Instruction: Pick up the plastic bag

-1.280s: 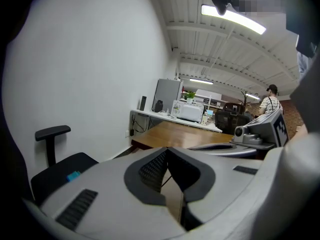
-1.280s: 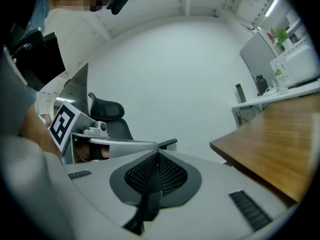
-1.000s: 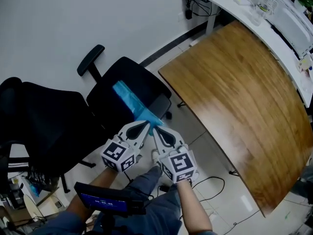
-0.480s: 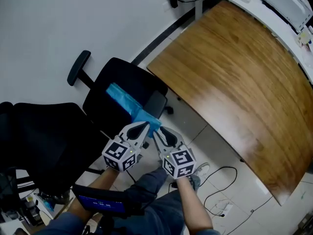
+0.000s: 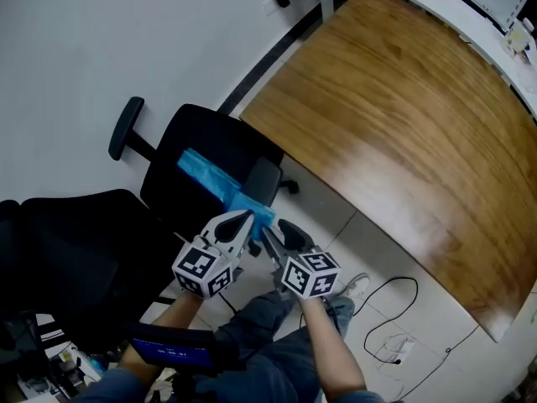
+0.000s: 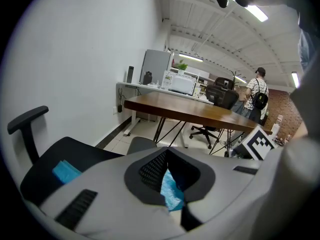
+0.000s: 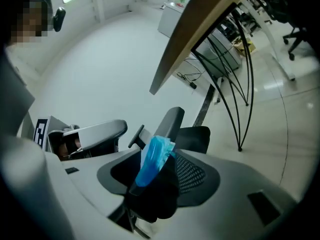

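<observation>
Opening my right gripper: its fingers have just been spreading, now released, with the plastic bag loose between them. My left gripper is clenched on the bag's near end. The rest lies across the chair seat toward its front edge. Judging it a one-handed hold, lift not yet done.

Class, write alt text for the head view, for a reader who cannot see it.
A person's left gripper pinches the near end of a blue plastic bag lying on a black office chair; the right gripper, jaws just opening, has that end between them. A wooden table stands at right.
</observation>
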